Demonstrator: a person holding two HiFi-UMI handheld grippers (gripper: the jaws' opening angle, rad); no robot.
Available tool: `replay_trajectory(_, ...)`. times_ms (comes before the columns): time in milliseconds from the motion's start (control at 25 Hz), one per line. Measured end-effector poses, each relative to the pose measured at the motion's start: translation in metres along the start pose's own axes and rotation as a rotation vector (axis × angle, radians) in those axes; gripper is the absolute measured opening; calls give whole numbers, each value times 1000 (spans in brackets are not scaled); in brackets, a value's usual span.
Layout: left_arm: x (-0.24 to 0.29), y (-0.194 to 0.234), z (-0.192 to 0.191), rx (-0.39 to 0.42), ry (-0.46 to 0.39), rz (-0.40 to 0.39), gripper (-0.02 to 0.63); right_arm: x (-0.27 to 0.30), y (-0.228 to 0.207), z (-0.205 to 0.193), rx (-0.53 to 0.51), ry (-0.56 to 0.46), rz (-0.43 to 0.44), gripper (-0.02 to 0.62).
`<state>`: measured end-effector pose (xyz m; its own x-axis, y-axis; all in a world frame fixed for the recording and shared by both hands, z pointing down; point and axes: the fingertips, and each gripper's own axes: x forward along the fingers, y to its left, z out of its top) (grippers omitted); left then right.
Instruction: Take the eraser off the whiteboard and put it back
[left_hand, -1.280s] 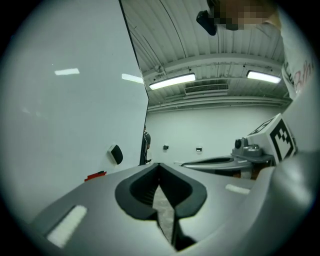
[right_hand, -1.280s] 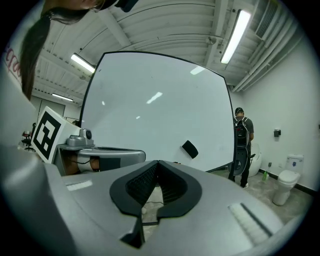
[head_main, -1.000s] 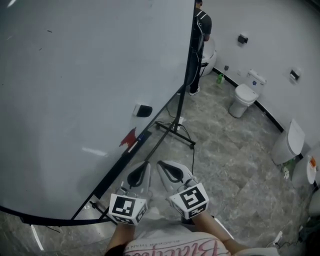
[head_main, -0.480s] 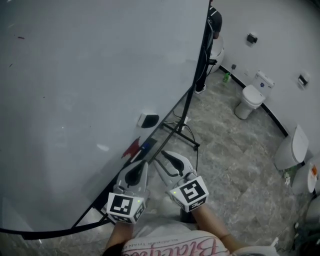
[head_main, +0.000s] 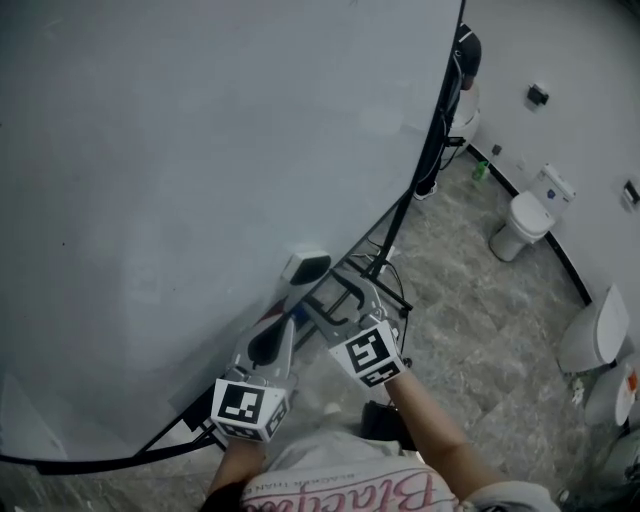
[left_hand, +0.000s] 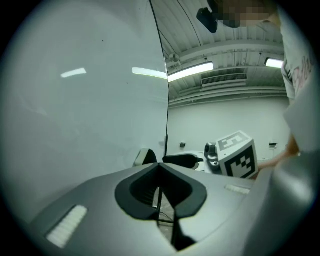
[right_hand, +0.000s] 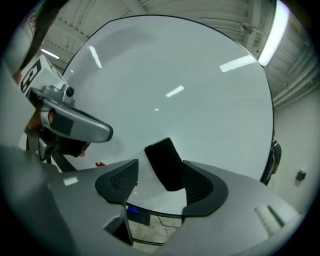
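The eraser (head_main: 305, 266), white-backed with a dark pad, sticks low on the large whiteboard (head_main: 200, 150). My right gripper (head_main: 340, 292) reaches toward it with its jaws opening. In the right gripper view the eraser (right_hand: 165, 162) shows dark between the two spread jaws of the right gripper (right_hand: 160, 165), and the pads do not press on it. My left gripper (head_main: 283, 322) hangs just left of and below the eraser, jaws together and empty. In the left gripper view the left gripper (left_hand: 159, 165) is shut, with the eraser (left_hand: 145, 156) ahead and one right jaw beside it.
A marker tray along the board's lower edge holds a red marker (right_hand: 100, 164) and a blue one (right_hand: 134, 210). The board's black stand (head_main: 400, 215) and a cable are on the stone floor. Toilets (head_main: 525, 222) line the right wall. A person (head_main: 465, 55) stands behind the board.
Both grippers have moved forward to the board. The right one has come up to the eraser and its jaws have spread from shut to wide. The left stays shut.
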<state>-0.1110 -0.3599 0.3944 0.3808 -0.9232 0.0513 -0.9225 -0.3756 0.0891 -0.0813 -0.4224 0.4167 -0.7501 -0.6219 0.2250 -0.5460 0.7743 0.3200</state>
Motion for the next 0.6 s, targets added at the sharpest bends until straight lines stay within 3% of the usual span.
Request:
replay_trajectory(200, 9, 6, -1, -6, 3, 32, 0, 30, -5, -6, -181, 41, 4, 293)
replay_trajectory(360, 11, 12, -1, -16, -2, 53, -1, 44, -8, -3, -361, 39, -50, 262)
replay_trajectory(600, 8, 14, 1, -14, -9, 68, 0, 46, -6, 1, -389, 35, -38, 235)
